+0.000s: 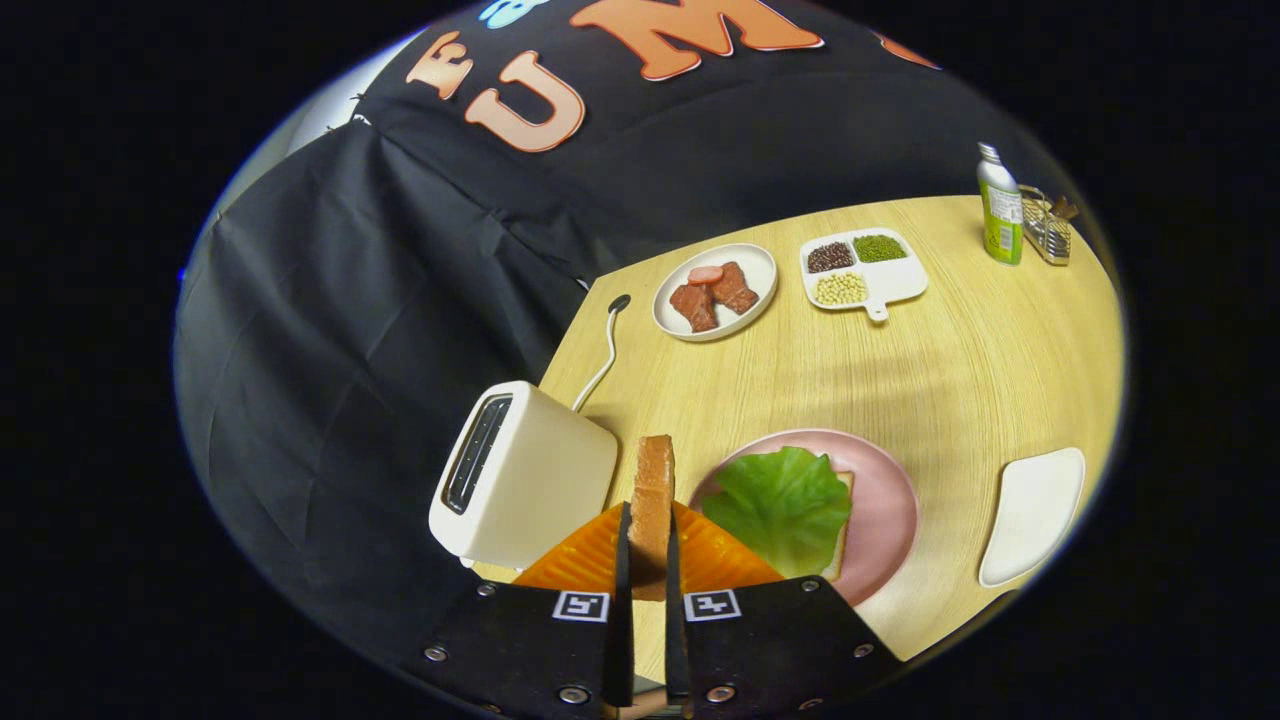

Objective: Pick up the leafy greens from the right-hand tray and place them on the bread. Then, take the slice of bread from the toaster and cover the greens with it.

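My gripper is shut on a slice of bread, which stands on edge between the fingers, lifted above the table. Just left of it sits the white toaster, its slots dark. To the right of the fingers a pink plate holds a bread slice almost covered by a green lettuce leaf. An empty white tray lies further right on the wooden table.
Beyond the toaster a white plate carries pieces of meat. A divided white dish holds beans and grains. A green bottle and a small wire rack stand at the far corner. The toaster's cord runs back along the table's left edge.
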Available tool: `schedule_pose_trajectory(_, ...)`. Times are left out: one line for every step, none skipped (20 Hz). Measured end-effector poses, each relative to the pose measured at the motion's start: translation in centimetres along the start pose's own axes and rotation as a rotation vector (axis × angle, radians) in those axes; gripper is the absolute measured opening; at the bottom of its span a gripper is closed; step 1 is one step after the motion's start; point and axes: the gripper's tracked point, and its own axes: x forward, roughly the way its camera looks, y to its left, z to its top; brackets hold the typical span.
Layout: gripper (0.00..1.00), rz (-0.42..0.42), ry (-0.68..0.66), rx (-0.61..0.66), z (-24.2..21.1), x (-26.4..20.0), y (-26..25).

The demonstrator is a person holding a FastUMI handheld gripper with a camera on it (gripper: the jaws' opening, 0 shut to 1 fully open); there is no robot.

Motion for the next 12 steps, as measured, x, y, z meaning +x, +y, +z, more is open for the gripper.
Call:
schedule_pose_trajectory(0.13,-0.001,0.007,0.000,-0.2,0.1,-0.5)
schedule_pose_trajectory(0.13,-0.003,0.006,0.005,-0.3,0.3,-0.9)
schedule_pose_trajectory(0.13,-0.001,0.009,0.010,-0.5,0.6,-1.3)
schedule_pose_trajectory(0.13,0.001,0.009,0.019,-0.6,0.8,-1.6)
schedule_pose_trajectory(0.13,0.001,0.017,0.021,-0.9,1.1,-2.0)
schedule_pose_trajectory(0.13,-0.005,0.021,0.025,-1.3,1.3,-2.6)
schedule_pose_trajectory(0.13,-0.012,0.023,0.026,-1.4,1.4,-3.2)
schedule_pose_trajectory(0.13,-0.019,0.021,0.027,-1.6,1.7,-3.6)
schedule_pose_trajectory(0.13,-0.024,0.021,0.027,-1.8,1.9,-4.2)
schedule_pose_trajectory(0.13,-0.026,0.021,0.032,-1.9,2.0,-4.6)
schedule_pose_trajectory(0.13,-0.028,0.021,0.037,-2.1,2.2,-5.1)
schedule_pose_trajectory(0.13,-0.036,0.026,0.035,-2.4,2.2,-5.6)
